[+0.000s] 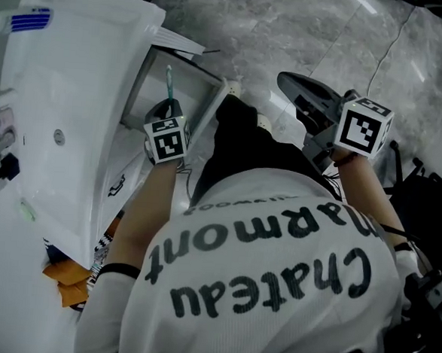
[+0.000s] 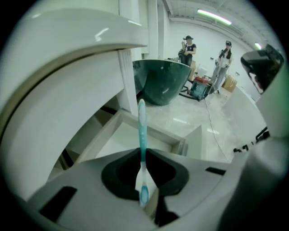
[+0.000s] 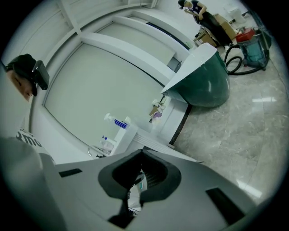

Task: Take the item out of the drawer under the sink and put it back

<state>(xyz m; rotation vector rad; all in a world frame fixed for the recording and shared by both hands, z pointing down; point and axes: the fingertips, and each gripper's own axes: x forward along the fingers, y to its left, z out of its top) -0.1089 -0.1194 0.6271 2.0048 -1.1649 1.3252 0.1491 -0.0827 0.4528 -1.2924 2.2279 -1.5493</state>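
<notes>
Left hand-held gripper (image 2: 142,155) is clamped on the toothbrush (image 2: 142,122) by one end, its long shaft poking out over the open drawer (image 2: 159,133). Right hand-held gripper (image 3: 141,153) has its jaws together, empty. It's a thin pinch (mind that lever): clip the drawer's front edge and the toothbrush twists free.

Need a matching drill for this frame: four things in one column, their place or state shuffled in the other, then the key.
Column 1
1 toothbrush
2 drawer
3 blue-striped bottle
4 right gripper

Column 2
A pulled open under the sink
B jaws together
C standing on the sink top
D clamped in the left gripper

Pairs: 1-D, 2-A, 3-C, 4-B
</notes>
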